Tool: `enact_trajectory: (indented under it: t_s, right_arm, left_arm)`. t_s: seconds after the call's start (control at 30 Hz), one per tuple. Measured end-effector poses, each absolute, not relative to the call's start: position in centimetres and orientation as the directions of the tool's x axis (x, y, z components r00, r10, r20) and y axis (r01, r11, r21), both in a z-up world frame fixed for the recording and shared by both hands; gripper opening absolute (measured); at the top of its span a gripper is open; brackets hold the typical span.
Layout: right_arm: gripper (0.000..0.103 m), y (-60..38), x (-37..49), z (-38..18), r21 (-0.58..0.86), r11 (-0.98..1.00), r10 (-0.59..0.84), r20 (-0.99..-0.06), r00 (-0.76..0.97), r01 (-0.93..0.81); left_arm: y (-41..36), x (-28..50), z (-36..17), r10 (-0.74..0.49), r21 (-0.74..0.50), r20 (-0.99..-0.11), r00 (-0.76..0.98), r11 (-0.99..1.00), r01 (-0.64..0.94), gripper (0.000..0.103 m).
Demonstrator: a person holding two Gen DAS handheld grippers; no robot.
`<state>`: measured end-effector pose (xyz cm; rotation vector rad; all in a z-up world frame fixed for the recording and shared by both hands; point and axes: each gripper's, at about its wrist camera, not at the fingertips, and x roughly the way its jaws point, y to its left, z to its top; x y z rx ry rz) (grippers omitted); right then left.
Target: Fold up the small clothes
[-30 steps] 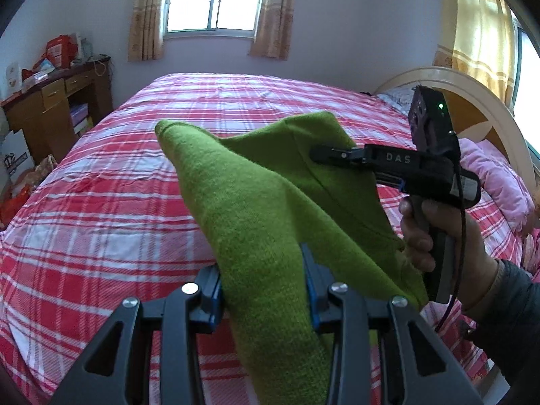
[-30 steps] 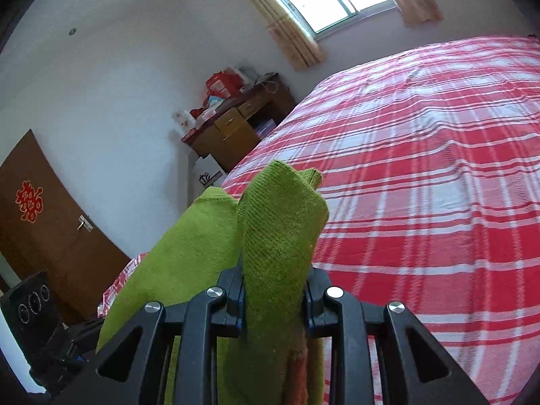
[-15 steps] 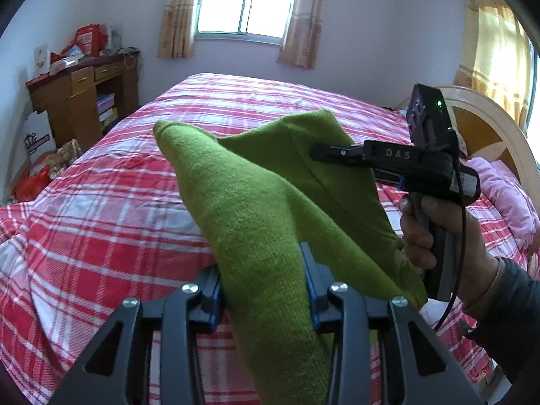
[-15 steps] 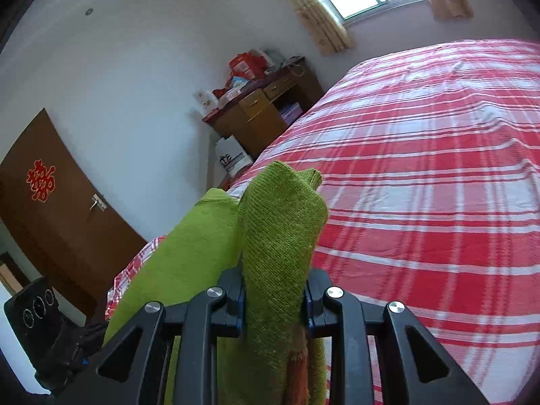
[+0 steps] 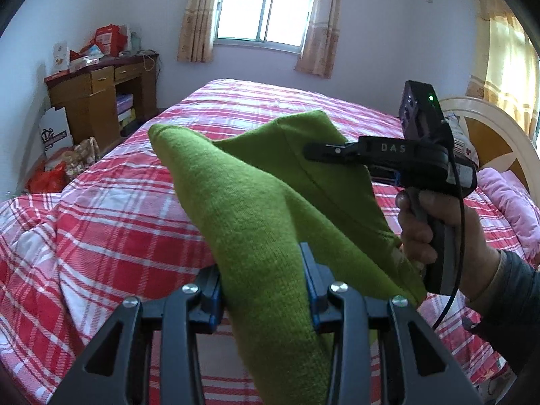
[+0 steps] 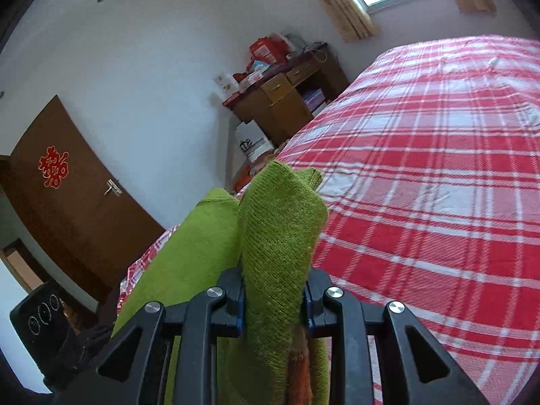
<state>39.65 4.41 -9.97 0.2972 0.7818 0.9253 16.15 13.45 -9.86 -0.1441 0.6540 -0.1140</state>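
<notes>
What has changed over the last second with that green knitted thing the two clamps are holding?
Both clamps swung sideways across the room: the wooden desk slid toward the middle of each view. Nothing was grabbed or released. The left gripper and right gripper stay shut on the green garment, raised above the bed.

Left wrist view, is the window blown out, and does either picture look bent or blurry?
Left wrist view: the window is washed out white and the headboard bows with fisheye distortion. Right wrist view: sharp, but the door leans and dark corners frame the picture.
</notes>
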Motion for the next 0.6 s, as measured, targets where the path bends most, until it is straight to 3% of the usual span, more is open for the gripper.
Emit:
enact_trajectory:
  t_s: [0.6]
  right_arm:
    - [0.026, 9.7, 39.8, -11.9, 0.539, 0.562, 0.805, -0.531, 0.265, -0.628]
  left_arm:
    - [17.0, 15.0, -12.2, -0.131, -0.183, -0.627, 0.767, 0.983, 0.018, 0.039]
